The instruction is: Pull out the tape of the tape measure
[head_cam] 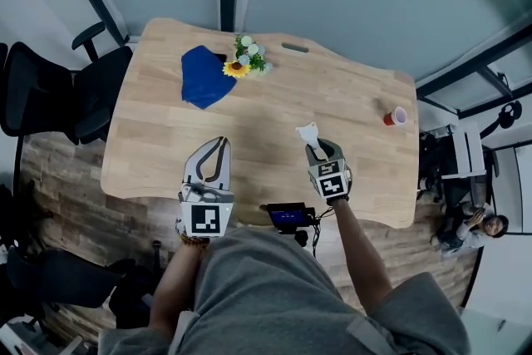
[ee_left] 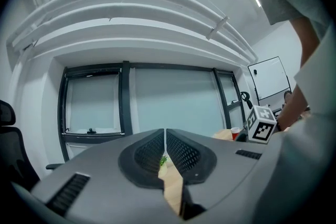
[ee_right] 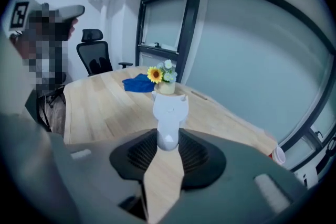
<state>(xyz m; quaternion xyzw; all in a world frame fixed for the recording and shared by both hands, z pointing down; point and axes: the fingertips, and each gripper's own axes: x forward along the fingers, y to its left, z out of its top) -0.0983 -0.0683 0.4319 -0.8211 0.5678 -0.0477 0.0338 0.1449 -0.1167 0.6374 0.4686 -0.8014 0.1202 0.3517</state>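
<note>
A small white plastic tape measure [ee_right: 169,110] with two ear-like corners at its top is held above the wooden table [head_cam: 166,154]. My right gripper [ee_right: 168,140] is shut on its lower end, and the body sticks out past the pads. From the head view the tape measure [head_cam: 309,133] hangs over the table's near middle, just ahead of the right gripper [head_cam: 319,149]. The left gripper [head_cam: 221,142] hovers level over the near table edge, to the left of the right one. Its jaws [ee_left: 165,150] are shut with nothing between them.
A blue cloth [head_cam: 204,75] and a small vase of flowers [head_cam: 247,58] lie at the table's far side, with a grey flat piece [head_cam: 294,47] beyond. A red cup [head_cam: 396,116] stands at the right end. Black office chairs [head_cam: 58,87] flank the left. A person [head_cam: 482,224] sits at the right.
</note>
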